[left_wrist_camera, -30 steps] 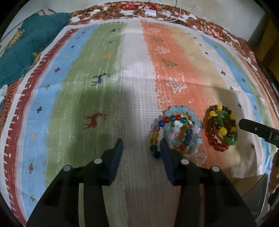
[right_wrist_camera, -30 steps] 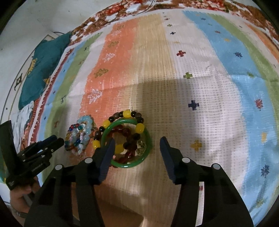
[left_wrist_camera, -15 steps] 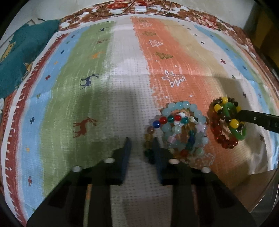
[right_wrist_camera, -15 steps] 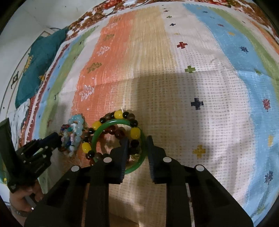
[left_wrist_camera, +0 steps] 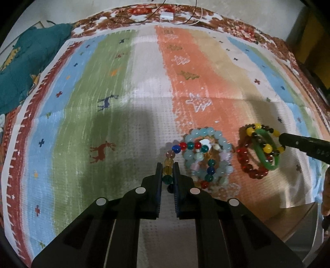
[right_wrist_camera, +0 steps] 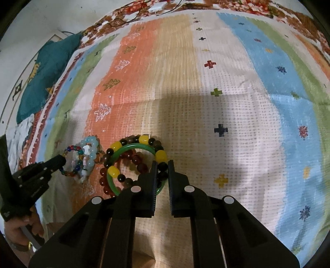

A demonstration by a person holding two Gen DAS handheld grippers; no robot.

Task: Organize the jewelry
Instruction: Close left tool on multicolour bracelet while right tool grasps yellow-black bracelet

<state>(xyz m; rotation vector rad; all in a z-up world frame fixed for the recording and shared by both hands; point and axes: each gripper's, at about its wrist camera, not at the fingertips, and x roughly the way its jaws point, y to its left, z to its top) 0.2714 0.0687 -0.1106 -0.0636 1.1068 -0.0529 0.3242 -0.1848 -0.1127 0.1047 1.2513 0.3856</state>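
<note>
Two piles of bracelets lie on a striped cloth [left_wrist_camera: 127, 115]. My left gripper [left_wrist_camera: 167, 171] is shut on a multicolour bead bracelet [left_wrist_camera: 168, 162] at the left edge of a pile with pale blue bead bracelets [left_wrist_camera: 208, 144]. My right gripper [right_wrist_camera: 162, 168] is shut on a yellow-and-dark bead bracelet [right_wrist_camera: 160, 155] that lies with a green bangle [right_wrist_camera: 132, 146] and a red bead bracelet [right_wrist_camera: 134, 158]. This second pile also shows in the left wrist view [left_wrist_camera: 259, 152], with the right gripper's finger [left_wrist_camera: 303, 144] on it.
A teal cloth [left_wrist_camera: 26, 68] lies at the far left. A white charger with cables [left_wrist_camera: 166, 15] sits at the cloth's far edge. The cloth's near right corner [left_wrist_camera: 297, 198] ends over a tan surface.
Both grippers moved forward and closed, from wide open a second ago: the left onto the multicolour bead bracelet, the right onto the yellow-and-dark bead bracelet.
</note>
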